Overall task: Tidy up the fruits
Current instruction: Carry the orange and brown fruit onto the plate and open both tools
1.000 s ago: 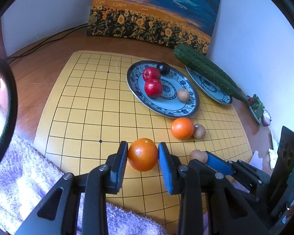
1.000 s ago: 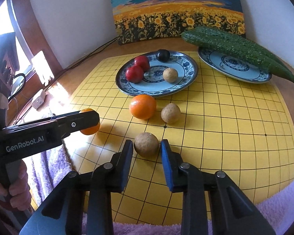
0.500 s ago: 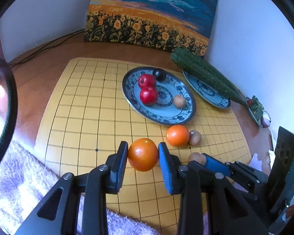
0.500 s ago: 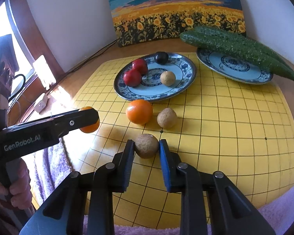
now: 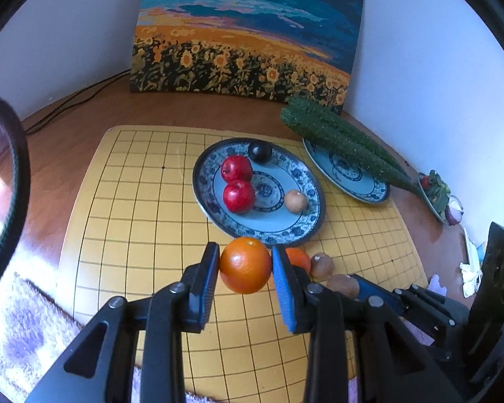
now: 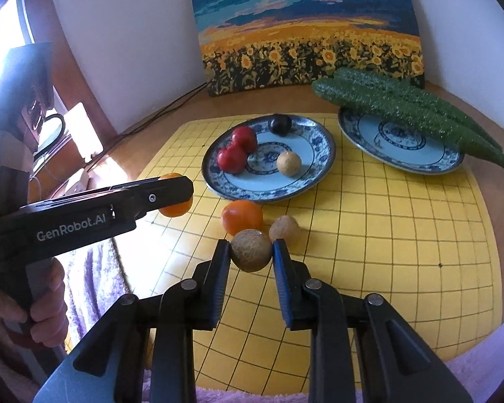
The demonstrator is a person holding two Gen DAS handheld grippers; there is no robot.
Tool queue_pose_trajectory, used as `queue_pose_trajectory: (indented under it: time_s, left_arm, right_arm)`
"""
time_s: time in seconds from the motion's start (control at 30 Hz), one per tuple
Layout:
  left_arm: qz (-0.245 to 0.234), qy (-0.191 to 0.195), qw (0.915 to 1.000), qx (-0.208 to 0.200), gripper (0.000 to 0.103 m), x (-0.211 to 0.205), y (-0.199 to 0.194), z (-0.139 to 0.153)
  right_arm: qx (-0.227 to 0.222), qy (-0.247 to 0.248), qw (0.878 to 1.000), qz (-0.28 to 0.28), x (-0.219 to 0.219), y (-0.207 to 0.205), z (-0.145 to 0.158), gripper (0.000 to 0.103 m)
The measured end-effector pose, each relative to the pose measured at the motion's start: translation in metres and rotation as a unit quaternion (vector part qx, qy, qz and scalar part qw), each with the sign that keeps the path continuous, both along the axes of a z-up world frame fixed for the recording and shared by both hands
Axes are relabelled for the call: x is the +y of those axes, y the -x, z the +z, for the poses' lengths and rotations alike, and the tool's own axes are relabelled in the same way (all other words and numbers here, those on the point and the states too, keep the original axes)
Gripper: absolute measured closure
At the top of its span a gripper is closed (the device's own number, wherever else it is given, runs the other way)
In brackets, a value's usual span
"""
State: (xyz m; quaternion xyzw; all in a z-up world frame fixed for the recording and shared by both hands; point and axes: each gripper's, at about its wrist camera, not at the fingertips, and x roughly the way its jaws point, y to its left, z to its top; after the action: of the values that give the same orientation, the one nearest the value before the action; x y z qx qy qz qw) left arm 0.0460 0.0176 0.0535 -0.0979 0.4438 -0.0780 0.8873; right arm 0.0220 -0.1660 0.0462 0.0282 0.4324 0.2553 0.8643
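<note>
My left gripper (image 5: 244, 265) is shut on an orange (image 5: 245, 264) and holds it above the yellow grid board (image 5: 134, 201), just short of the blue patterned fruit plate (image 5: 309, 225). That plate holds two red apples (image 5: 238, 196), a dark plum (image 5: 259, 151) and a small brown fruit (image 5: 295, 200). My right gripper (image 6: 251, 252) is shut on a brown round fruit (image 6: 251, 250), lifted off the board. A second orange (image 6: 242, 216) and another brown fruit (image 6: 284, 229) lie on the board in front of the plate (image 6: 322, 174).
A second blue plate (image 6: 400, 161) at the right carries long green cucumbers (image 6: 403, 107). A sunflower painting (image 6: 305, 33) leans on the back wall. A purple towel (image 5: 27, 329) lies at the board's near edge. Cables run along the table at the left.
Both grippers have lifted their fruit off the board and moved forward toward the fruit plate. The left gripper's orange now hangs near the plate's front rim.
</note>
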Motion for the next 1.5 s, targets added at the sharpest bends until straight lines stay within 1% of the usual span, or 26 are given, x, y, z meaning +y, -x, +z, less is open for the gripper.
queue_pose_trajectory:
  time_s: [0.13, 0.4, 0.6, 0.73, 0.9, 1.07, 1.33, 1.5]
  left_arm:
    - [-0.002, -0.001, 1.0000, -0.003, 0.070, -0.001, -0.006, 0.001]
    - [-0.007, -0.003, 1.0000, -0.003, 0.070, -0.007, -0.025, -0.001]
    - [-0.011, -0.004, 0.9999, 0.000, 0.070, -0.012, -0.035, -0.006]
    - [-0.012, -0.004, 0.9999, 0.001, 0.070, -0.013, -0.039, -0.009]
    - [-0.014, -0.005, 0.9999, 0.001, 0.070, -0.015, -0.046, -0.015]
    - [-0.015, 0.004, 0.9999, 0.000, 0.070, -0.015, -0.050, -0.020]
    - [-0.016, -0.012, 0.9998, -0.005, 0.070, -0.018, -0.054, -0.026]
    - [-0.013, -0.001, 0.9999, -0.002, 0.070, -0.014, -0.057, -0.029]
  right_arm:
    - [-0.003, 0.000, 1.000, -0.001, -0.002, -0.006, 0.006, 0.076]
    - [-0.022, 0.017, 1.000, -0.002, -0.001, -0.026, 0.019, 0.076]
    - [-0.027, 0.024, 0.999, 0.000, 0.002, -0.043, 0.022, 0.076]
    - [-0.029, 0.028, 0.999, 0.002, 0.004, -0.053, 0.021, 0.076]
    - [-0.030, 0.033, 0.999, -0.008, 0.004, -0.070, 0.014, 0.076]
    - [-0.032, 0.040, 0.999, -0.018, 0.004, -0.084, 0.007, 0.076]
    - [-0.032, 0.046, 0.998, -0.021, 0.008, -0.099, 0.000, 0.076]
    - [-0.028, 0.051, 0.998, -0.020, 0.011, -0.102, -0.006, 0.076]
